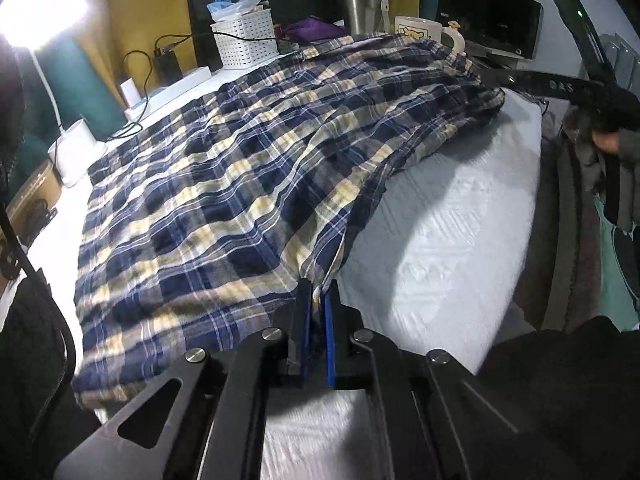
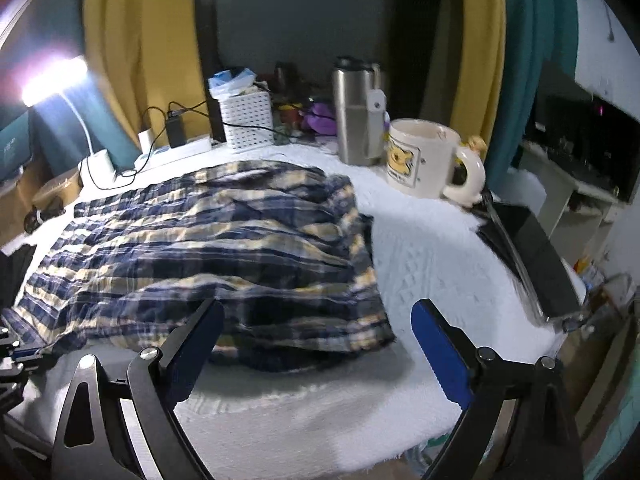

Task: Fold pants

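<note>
The blue, white and yellow plaid pants [image 1: 240,184] lie spread on a white textured cloth [image 1: 448,240]. My left gripper [image 1: 319,300] is shut on the near edge of the pants, fabric pinched between its blue pads. In the right wrist view the pants [image 2: 224,248] lie in a doubled heap. My right gripper [image 2: 318,320] is open and empty, just in front of the near right edge of the pants. Its arm also shows in the left wrist view [image 1: 560,84] at the far right corner of the pants.
At the back stand a white mug [image 2: 424,156], a steel tumbler [image 2: 356,112], a white basket [image 2: 248,118], chargers with cables [image 2: 176,132] and a lit lamp [image 2: 56,76]. A dark flat device [image 2: 532,256] lies at the right edge.
</note>
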Action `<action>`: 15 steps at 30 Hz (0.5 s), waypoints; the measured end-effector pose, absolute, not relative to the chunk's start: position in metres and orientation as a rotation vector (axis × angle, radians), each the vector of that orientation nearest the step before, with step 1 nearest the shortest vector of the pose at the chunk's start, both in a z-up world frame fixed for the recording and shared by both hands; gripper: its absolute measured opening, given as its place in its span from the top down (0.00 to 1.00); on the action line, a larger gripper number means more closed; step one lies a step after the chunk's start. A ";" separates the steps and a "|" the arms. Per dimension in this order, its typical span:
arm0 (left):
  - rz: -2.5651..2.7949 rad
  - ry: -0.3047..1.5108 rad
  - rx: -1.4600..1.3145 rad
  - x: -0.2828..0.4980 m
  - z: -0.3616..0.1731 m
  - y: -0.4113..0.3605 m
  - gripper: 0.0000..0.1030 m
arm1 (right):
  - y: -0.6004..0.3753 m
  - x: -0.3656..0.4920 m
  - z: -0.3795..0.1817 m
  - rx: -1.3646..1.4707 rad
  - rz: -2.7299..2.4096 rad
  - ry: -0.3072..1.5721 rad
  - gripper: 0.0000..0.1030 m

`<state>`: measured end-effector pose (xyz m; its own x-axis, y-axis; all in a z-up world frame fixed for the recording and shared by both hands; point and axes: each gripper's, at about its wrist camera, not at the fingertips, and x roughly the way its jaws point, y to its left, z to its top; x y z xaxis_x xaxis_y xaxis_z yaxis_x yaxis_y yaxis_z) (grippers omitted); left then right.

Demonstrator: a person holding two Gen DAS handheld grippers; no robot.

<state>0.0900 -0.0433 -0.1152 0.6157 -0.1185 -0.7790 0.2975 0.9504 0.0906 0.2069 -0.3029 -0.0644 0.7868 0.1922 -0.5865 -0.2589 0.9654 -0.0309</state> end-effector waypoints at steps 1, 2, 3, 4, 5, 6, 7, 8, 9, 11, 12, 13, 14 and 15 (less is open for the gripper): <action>-0.240 0.878 0.217 0.089 -0.116 -0.043 0.97 | -0.298 0.206 -0.062 -0.119 0.253 0.611 0.07; -0.235 0.878 0.210 0.087 -0.116 -0.042 0.97 | -0.294 0.207 -0.061 -0.121 0.265 0.608 0.07; -0.233 0.882 0.201 0.084 -0.116 -0.041 0.97 | -0.287 0.207 -0.060 -0.127 0.286 0.609 0.07; -0.231 0.882 0.198 0.082 -0.116 -0.041 0.97 | -0.280 0.209 -0.061 -0.135 0.303 0.613 0.07; -0.230 0.882 0.195 0.081 -0.115 -0.040 0.97 | -0.276 0.210 -0.062 -0.139 0.313 0.616 0.07; -0.229 0.882 0.190 0.080 -0.114 -0.040 0.97 | -0.269 0.213 -0.065 -0.143 0.330 0.622 0.07; -0.231 0.881 0.181 0.079 -0.113 -0.039 0.97 | -0.264 0.215 -0.067 -0.146 0.341 0.629 0.07; -0.232 0.883 0.164 0.078 -0.110 -0.037 0.96 | -0.259 0.217 -0.070 -0.150 0.351 0.638 0.07; -0.237 0.883 0.141 0.077 -0.107 -0.035 0.95 | -0.252 0.220 -0.075 -0.157 0.360 0.652 0.07; -0.247 0.867 0.113 0.073 -0.098 -0.028 0.95 | -0.246 0.224 -0.081 -0.161 0.373 0.671 0.07; -0.243 0.854 0.106 0.071 -0.093 -0.024 0.95 | -0.242 0.224 -0.086 -0.163 0.381 0.685 0.07; -0.239 0.843 0.101 0.070 -0.090 -0.022 0.94 | -0.240 0.225 -0.091 -0.170 0.387 0.699 0.07; -0.228 0.830 0.095 0.068 -0.085 -0.017 0.90 | -0.237 0.227 -0.096 -0.186 0.391 0.725 0.07; -0.208 0.814 0.087 0.068 -0.081 -0.011 0.80 | -0.233 0.229 -0.105 -0.211 0.393 0.760 0.07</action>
